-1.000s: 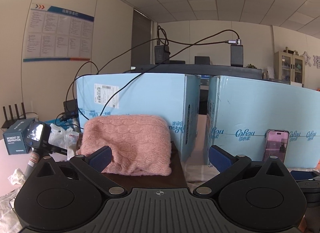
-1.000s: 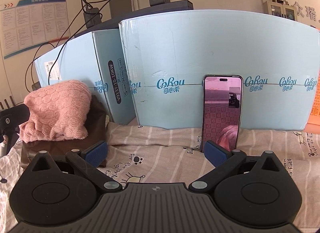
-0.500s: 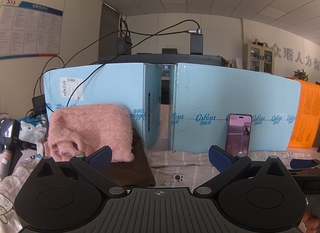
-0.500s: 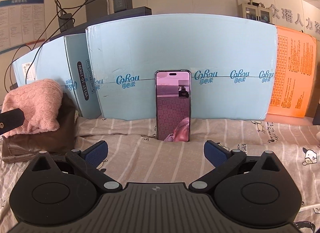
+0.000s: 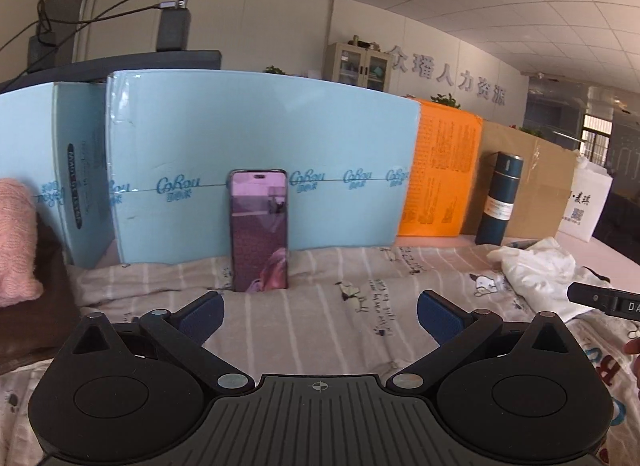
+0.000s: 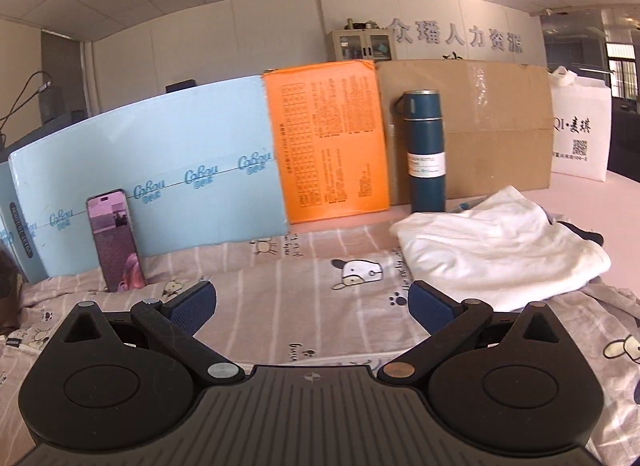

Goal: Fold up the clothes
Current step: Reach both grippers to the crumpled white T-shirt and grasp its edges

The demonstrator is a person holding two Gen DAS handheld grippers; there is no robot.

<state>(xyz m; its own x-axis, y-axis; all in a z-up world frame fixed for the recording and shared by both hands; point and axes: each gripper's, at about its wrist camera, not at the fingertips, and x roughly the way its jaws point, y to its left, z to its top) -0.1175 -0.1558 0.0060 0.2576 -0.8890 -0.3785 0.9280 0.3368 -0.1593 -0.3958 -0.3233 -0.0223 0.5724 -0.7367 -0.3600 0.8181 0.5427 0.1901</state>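
A crumpled white garment lies on the patterned bedsheet at the right; it also shows in the left wrist view. A folded pink knit sweater rests on a dark brown folded garment at the far left. My left gripper is open and empty above the sheet, facing the phone. My right gripper is open and empty, just left of the white garment. The right gripper's tip shows at the left view's right edge.
A phone leans upright against light blue boxes. An orange box, a cardboard box and a dark teal flask stand along the back. A white bag stands far right.
Both grippers have swung to the right: the pink sweater slid to the left edge, and the white garment, flask and orange box came into view. Both stayed open.
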